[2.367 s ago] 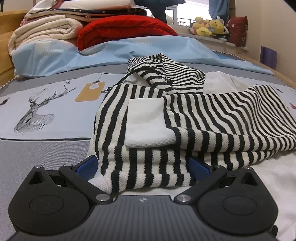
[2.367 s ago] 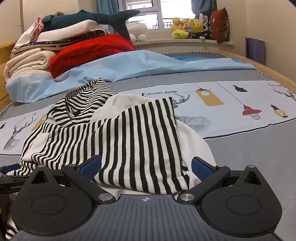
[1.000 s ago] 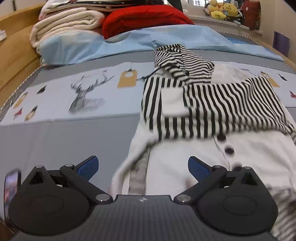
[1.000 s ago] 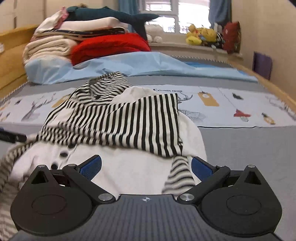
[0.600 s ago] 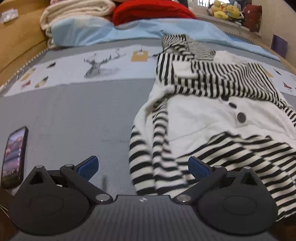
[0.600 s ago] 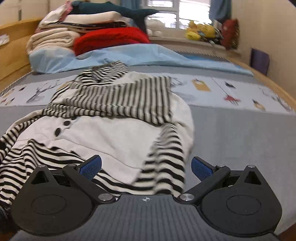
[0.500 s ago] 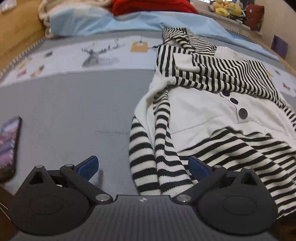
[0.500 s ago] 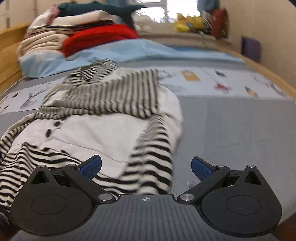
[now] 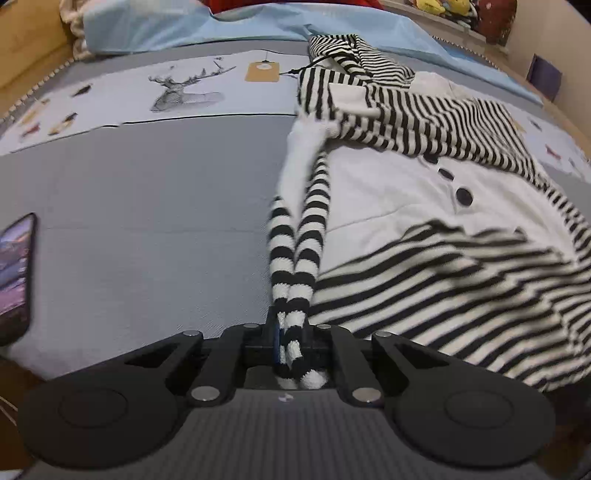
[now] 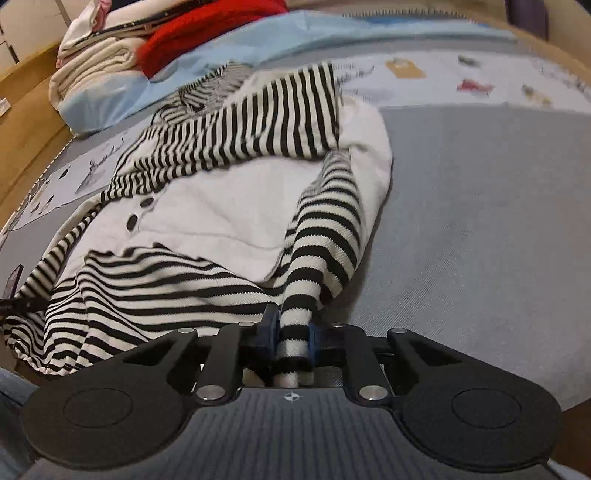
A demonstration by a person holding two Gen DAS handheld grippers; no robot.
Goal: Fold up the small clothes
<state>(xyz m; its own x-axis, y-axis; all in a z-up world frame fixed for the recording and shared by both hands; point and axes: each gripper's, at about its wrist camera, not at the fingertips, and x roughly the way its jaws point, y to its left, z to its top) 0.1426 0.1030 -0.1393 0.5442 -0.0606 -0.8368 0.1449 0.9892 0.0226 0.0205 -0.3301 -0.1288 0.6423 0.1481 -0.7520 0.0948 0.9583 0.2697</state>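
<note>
A small black-and-white striped hooded garment (image 9: 424, 206) with a white front panel and dark buttons (image 9: 463, 195) lies spread on the grey bed cover; it also shows in the right wrist view (image 10: 221, 206). My left gripper (image 9: 291, 343) is shut on the garment's left striped edge (image 9: 295, 258), bunched into a rope. My right gripper (image 10: 291, 339) is shut on the right striped edge (image 10: 321, 243). The striped hood (image 9: 354, 55) lies at the far end. Both grippers are at the near bed edge.
A phone (image 9: 14, 273) lies on the cover at the left. A pale blue sheet (image 9: 184, 22), folded blankets (image 10: 96, 62) and a red quilt (image 10: 207, 33) are stacked at the bed's far end. A wooden bed frame (image 10: 26, 122) runs along the left.
Both grippers were open half a second ago; now each has shut on a striped bottom corner of the garment. The cameras sit lower and closer to the near bed edge.
</note>
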